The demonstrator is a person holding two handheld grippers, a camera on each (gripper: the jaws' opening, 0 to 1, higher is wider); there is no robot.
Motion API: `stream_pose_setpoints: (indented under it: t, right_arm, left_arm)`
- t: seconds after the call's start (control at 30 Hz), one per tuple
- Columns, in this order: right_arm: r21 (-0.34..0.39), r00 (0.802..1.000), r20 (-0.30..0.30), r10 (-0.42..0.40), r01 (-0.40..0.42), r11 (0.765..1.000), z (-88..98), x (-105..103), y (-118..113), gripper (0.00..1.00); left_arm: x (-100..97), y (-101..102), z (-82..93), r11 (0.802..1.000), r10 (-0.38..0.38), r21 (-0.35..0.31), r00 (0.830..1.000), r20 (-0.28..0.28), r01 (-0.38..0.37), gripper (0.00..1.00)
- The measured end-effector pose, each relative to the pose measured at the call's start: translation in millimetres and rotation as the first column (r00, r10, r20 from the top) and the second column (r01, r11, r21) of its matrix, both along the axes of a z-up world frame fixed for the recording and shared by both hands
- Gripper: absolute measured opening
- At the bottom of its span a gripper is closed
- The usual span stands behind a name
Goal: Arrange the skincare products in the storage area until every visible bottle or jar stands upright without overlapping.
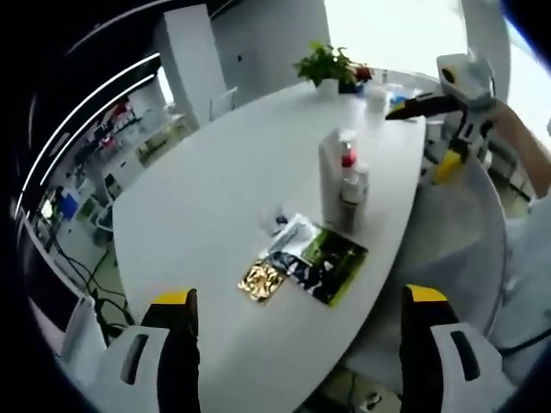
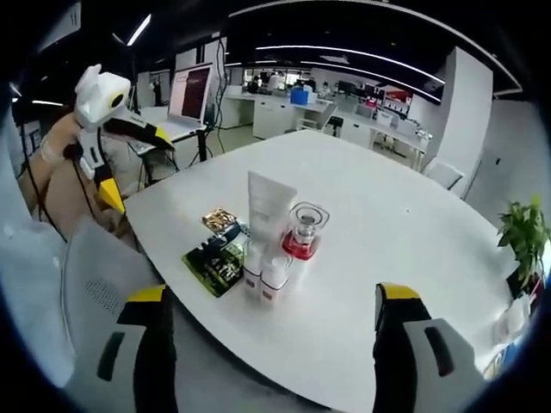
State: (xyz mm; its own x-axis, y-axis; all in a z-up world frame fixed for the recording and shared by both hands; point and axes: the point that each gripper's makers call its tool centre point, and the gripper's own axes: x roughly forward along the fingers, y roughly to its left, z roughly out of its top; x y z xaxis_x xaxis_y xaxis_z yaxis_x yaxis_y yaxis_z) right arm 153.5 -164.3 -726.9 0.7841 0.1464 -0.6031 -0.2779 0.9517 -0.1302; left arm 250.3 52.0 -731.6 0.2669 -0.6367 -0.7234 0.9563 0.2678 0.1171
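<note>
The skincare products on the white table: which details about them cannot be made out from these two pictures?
- Left gripper view: the tall white tube hides part of the clear red-based bottle behind it.
- Right gripper view: the two small white bottles have labels too small to read.
- Both views: the flat sachets, green, dark and gold, have blurred print.
- Right gripper view: sachets lie behind the small bottles; overlap is unclear.

The left gripper view looks from above one worktop (image 1: 215, 198) edge toward the plant (image 1: 325, 62) at 12 o'clock. The right gripper view faces it from the opposite side, plant (image 2: 522, 234) at 3 o'clock. Both share the distant bottle cluster (image 1: 343, 179) (image 2: 274, 232) and sachets (image 1: 314, 258) (image 2: 215, 249).
</note>
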Motion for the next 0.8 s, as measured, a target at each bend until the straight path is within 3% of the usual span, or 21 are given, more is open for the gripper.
stream_pose_setpoints:
  t: [0.17,0.23,0.3,0.4,0.5,0.57,0.73,0.8]
  right_arm:
    - [-0.021,0.999,0.046,0.012,-0.011,1.000,-4.8,9,4,0.93]
    - [0.041,0.996,0.089,0.020,-0.023,0.999,-7.8,14,13,0.92]
    - [0.092,0.995,0.096,-0.007,-0.002,0.996,-11.4,15,15,0.90]
    - [0.069,0.994,0.108,-0.021,0.013,0.997,-19.7,15,12,0.91]
    - [-0.042,0.985,0.175,-0.002,0.009,0.999,-19.8,17,6,0.94]
    - [-0.064,0.979,0.202,0.016,-0.003,0.998,-19.7,15,8,0.95]
    - [0.107,0.948,0.317,-0.039,0.006,0.994,-11.7,18,13,0.96]
    - [0.128,0.938,0.341,-0.064,0.021,0.992,-11.0,18,10,0.96]
  left_arm:
    - [2.1,-5,-6.2,1.000,-0.023,0.017,1.000,-0.009,0.023,0.95]
    - [3.5,-9,-7.0,0.999,-0.030,0.013,0.999,-0.014,0.030,0.95]
    - [4.2,-12,-8.1,0.999,-0.036,0.011,0.999,-0.022,0.036,0.94]
    - [6.4,-16,-10.6,0.999,-0.046,0.014,0.999,-0.025,0.047,0.94]
    - [11.0,-21,-15.7,0.998,-0.056,0.021,0.998,-0.031,0.057,0.93]
    - [11.9,-24,-19.7,0.996,-0.081,0.044,0.996,-0.032,0.082,0.93]
    - [17.0,-34,-23.0,0.993,-0.104,0.055,0.994,-0.032,0.106,0.93]
    - [20.1,-40,-23.5,0.992,-0.110,0.051,0.993,-0.030,0.112,0.92]
